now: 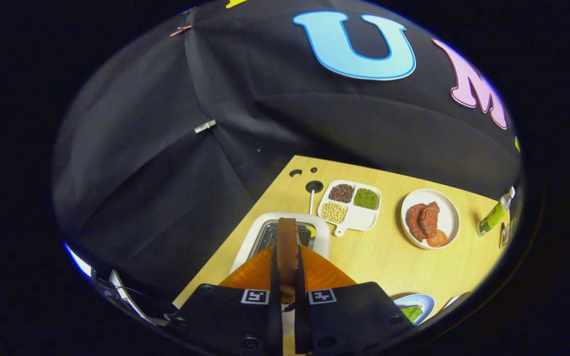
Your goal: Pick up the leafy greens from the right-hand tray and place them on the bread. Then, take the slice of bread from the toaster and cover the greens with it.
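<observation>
My gripper (287,277) is shut on a slice of bread (287,242), which stands edge-on between the two orange fingers (253,272). The slice is lifted above the white toaster (253,237), whose open slot lies just beyond the fingers. Beside the right finger, near the table's front, a blue-rimmed plate (426,301) holds leafy greens (412,312); it is partly hidden by the gripper body.
On the wooden table (379,257) beyond the toaster sits a white divided dish (349,205) with three kinds of beans. Right of it a white plate (431,218) carries meat and a tomato slice. A green tube (495,212) stands farther right.
</observation>
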{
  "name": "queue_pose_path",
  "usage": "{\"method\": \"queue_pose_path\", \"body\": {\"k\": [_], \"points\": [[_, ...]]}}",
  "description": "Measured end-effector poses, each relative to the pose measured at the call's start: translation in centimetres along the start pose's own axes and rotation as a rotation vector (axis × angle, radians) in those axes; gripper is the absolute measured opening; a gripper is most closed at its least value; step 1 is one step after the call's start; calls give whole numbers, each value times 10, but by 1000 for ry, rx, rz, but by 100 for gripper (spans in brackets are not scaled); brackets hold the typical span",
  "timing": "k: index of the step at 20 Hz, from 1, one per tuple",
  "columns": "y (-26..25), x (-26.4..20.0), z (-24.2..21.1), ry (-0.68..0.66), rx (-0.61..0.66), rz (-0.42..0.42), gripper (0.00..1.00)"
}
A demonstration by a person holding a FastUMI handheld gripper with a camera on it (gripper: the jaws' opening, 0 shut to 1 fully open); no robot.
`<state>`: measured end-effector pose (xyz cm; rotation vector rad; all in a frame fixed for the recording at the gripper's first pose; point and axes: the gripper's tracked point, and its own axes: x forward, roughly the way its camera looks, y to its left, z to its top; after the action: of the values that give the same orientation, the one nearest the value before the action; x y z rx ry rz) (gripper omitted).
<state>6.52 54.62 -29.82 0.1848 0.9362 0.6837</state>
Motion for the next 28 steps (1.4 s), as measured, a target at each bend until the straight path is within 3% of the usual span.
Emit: {"method": "queue_pose_path", "body": {"k": [7, 11, 14, 21, 28], "points": [[-26, -74, 39, -125, 54, 34, 14], [-61, -114, 39, -168, 93, 12, 14], [-103, -139, 27, -204, 124, -56, 14], [-184, -158, -56, -173, 259, -161, 14], [-194, -127, -139, -105, 387, -135, 14]]}}
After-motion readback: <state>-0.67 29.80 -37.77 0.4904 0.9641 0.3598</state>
